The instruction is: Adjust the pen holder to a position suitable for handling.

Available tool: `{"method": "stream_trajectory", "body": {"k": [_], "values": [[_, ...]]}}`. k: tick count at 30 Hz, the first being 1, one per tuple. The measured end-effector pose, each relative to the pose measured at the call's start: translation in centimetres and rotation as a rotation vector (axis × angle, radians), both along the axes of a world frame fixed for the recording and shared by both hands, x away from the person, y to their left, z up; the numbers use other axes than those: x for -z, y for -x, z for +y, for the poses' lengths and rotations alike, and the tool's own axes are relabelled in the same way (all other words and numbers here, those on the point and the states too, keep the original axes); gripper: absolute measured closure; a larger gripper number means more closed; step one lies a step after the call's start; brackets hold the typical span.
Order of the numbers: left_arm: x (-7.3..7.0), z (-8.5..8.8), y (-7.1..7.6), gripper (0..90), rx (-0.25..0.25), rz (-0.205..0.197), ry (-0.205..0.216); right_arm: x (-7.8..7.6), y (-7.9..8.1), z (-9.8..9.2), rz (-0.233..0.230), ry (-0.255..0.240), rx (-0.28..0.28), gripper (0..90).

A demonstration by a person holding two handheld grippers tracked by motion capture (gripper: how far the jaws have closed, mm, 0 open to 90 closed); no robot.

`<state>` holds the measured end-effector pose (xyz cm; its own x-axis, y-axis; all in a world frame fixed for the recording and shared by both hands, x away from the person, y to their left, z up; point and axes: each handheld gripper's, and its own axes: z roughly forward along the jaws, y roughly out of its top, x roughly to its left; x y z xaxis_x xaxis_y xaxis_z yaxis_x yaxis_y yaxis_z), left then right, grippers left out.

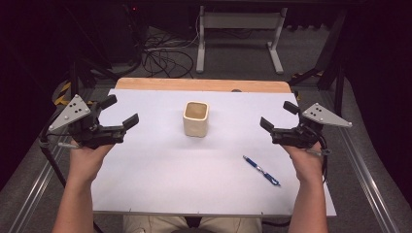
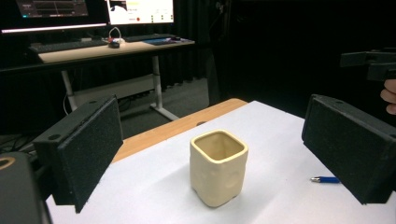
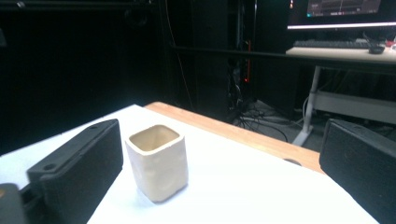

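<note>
Centrally, a cream square cup (image 1: 196, 118) stands upright on the white surface (image 1: 160, 170), empty inside. Blue pen (image 1: 261, 170) lies well apart, nearer the person's right. Left gripper (image 1: 120, 112) and right gripper (image 1: 278, 115) hover at opposite edges, jaws apart on both, holding nothing, each aimed toward the cup.

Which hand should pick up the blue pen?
Probably the right. The blue pen lies on the white table cover just in front of the right gripper, which is open. The left gripper, also open, sits across the table beyond the cream cup.
</note>
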<state>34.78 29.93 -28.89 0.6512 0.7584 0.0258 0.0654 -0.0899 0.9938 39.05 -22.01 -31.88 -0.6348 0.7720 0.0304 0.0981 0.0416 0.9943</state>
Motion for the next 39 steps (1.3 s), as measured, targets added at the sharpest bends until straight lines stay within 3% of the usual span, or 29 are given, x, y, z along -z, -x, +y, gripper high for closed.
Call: {"method": "stream_trajectory", "body": {"k": [4,19,33,39], "values": [[0.0,0.0,0.0,6.6,0.004,0.0,0.003,0.4,-0.4,-0.1,0.05,0.035,0.005,6.9],[0.1,-0.2,0.0,6.7,0.012,-0.003,-0.011,1.8,-1.2,0.5,0.157,0.176,-0.034,32.9],[0.0,-0.1,0.2,7.7,0.008,-0.012,-0.001,3.6,-2.2,1.3,0.286,0.269,-0.088,44.2],[0.1,-0.2,0.2,7.8,0.015,-0.01,-0.006,4.1,-2.4,1.5,0.319,0.291,-0.1,47.3]]}}
